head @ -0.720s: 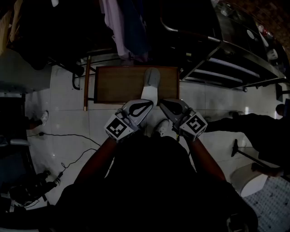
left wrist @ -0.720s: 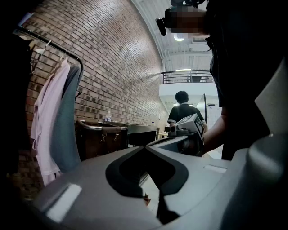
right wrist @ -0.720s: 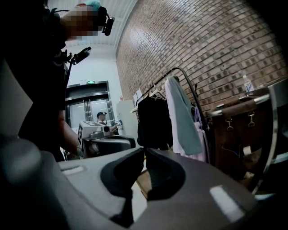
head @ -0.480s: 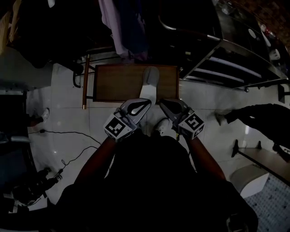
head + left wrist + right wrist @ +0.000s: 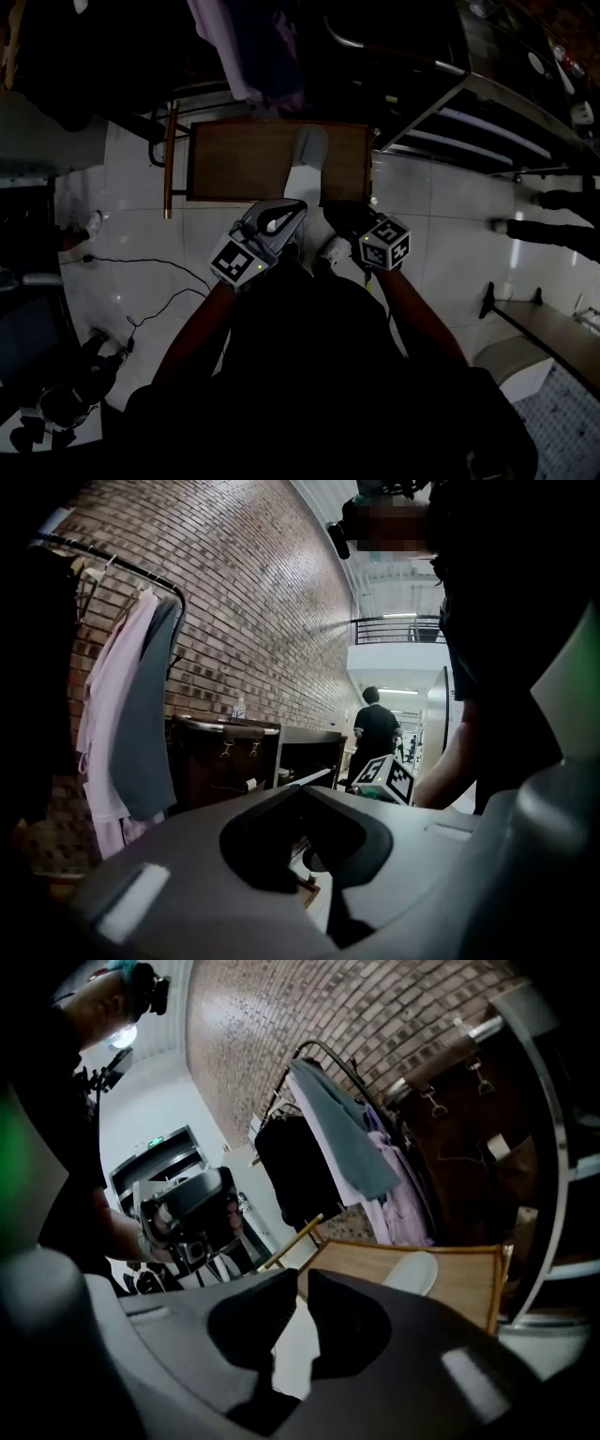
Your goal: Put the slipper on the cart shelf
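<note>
Plainly, the left gripper (image 5: 302, 797) is closed: its jaws meet at the tips and nothing sits between them. The right gripper (image 5: 303, 1288) is all but closed too, with a thin slit between its jaws and nothing in it. In the head view both sit side by side just below centre, tips aimed at the near edge of the table (image 5: 234, 164).

The slipper (image 5: 308, 153) lies flat on that table, right of its middle. Its length runs up the frame and its near end is just above the gripper tips, untouched. The cart (image 5: 487, 117) stands at upper right, well apart from the slipper.

The slipper looks light and soft, probably foam or rubber, so it should flex rather than break, and a firm pinch ought to hold it. The near end, or the sole's side edge, seems the best place to grip. One gripper should do, once its jaws open.

Compared with the earlier head view, the table and slipper sit higher in the frame. The right gripper's cube has moved up and left and has turned. The legs (image 5: 562, 214) at the right have moved on toward the edge.
</note>
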Available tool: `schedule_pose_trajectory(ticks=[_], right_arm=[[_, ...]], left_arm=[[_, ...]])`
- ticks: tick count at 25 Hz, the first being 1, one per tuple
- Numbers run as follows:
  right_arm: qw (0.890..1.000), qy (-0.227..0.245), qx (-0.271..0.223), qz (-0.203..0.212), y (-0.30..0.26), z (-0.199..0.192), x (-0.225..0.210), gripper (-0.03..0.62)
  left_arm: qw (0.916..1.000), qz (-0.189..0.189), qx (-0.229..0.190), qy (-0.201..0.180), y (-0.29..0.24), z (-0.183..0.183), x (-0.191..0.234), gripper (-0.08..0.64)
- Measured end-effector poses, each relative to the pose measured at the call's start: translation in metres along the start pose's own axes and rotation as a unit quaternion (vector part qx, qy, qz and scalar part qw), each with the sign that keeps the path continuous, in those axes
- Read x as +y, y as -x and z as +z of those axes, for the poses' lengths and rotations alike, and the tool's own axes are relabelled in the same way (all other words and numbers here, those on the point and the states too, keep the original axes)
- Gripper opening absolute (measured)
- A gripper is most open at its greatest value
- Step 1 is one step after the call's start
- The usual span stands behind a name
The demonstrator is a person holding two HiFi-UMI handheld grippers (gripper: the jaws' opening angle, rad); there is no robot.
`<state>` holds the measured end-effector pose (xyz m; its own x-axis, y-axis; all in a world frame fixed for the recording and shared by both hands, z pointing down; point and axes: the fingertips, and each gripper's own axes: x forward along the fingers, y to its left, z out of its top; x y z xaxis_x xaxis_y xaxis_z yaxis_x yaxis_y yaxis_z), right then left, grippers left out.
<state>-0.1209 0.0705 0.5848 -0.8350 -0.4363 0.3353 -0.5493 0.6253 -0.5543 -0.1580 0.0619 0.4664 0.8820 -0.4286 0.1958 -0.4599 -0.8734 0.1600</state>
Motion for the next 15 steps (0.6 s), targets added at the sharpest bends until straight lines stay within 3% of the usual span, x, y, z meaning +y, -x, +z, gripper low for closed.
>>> schedule_pose_trajectory(ticks=[6,15], right_arm=[[0.992,-0.117,0.043,-0.018,-0.038,-0.048,-0.043,0.09],[0.968,-0.202,0.131,-0.077,-0.084,-0.128,-0.109,0.208]], left_arm=[[0.9997,-0.021,0.011,0.004,-0.01,-0.018,0.025,0.009],[0.9984,-0.05,0.012,0.022,-0.021,-0.036,0.056,0.009]])
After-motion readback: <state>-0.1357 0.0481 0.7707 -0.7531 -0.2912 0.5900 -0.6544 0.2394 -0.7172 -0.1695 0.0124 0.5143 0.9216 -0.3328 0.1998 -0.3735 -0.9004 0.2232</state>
